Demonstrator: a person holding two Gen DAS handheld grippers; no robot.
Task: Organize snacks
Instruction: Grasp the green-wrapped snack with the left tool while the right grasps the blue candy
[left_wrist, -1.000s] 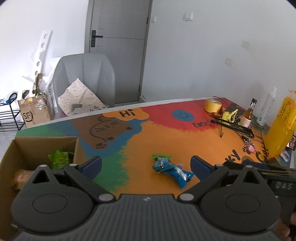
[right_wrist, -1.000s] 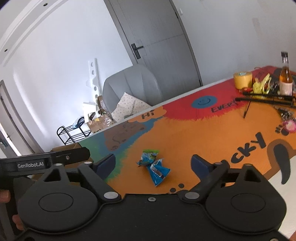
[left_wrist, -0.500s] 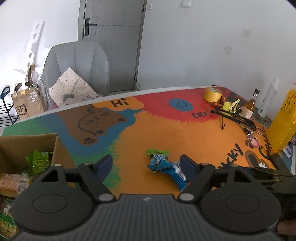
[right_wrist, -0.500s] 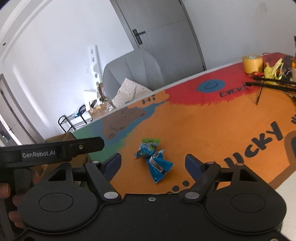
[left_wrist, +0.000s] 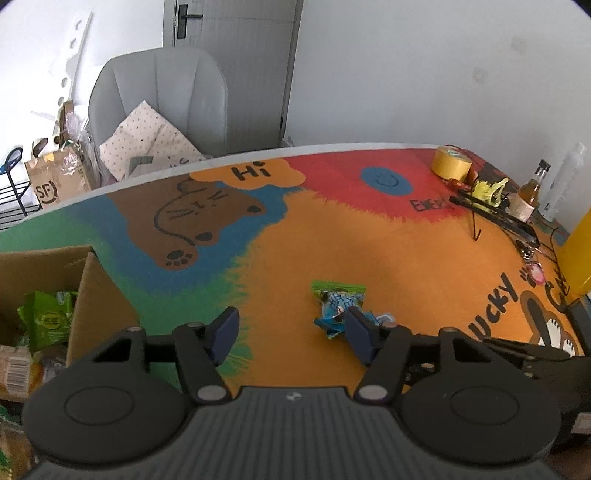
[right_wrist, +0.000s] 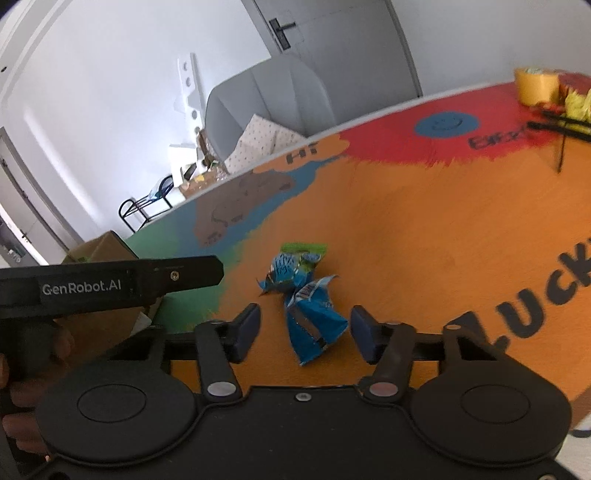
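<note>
Two wrist views, both looking down across the painted table (left_wrist: 332, 236).

Left wrist view: the left gripper (left_wrist: 291, 334) sits low centre of frame. We note its jaws have just been closing, yet they stand apart with only bare tabletop between the pads. The blue snack packets (left_wrist: 340, 306) lie just right of centre; the right-hand finger (left_wrist: 360, 338) overlaps their near end in the picture, and we cannot tell whether it touches. At the left edge we see into an open cardboard box (left_wrist: 92, 291) with a green packet (left_wrist: 46, 319) and other wrapped snacks inside. This view alone shows the box contents. Far right of frame: a tape roll (left_wrist: 450, 162), a small brown bottle (left_wrist: 528, 194), a clear bottle (left_wrist: 563, 181) and a yellow container (left_wrist: 576, 251). Upper left: a grey chair (left_wrist: 162, 99) with a spotted cushion (left_wrist: 147, 144).

Right wrist view: the right gripper (right_wrist: 303, 332) frames the blue snack packets (right_wrist: 306, 302) squarely. Its jaws have just been closing too; the lower packet lies between the pads, with a gap on each side, nothing pinched. Here we can separate two packets, one with a green top edge above, one plain blue below. The left gripper (right_wrist: 110, 284) shows as a black bar at mid left, with fingers (right_wrist: 18, 406) of the person's hand at the lower left edge. Of the box (right_wrist: 99, 251) only an outer corner shows. The tape roll (right_wrist: 535, 85) sits upper right.
</note>
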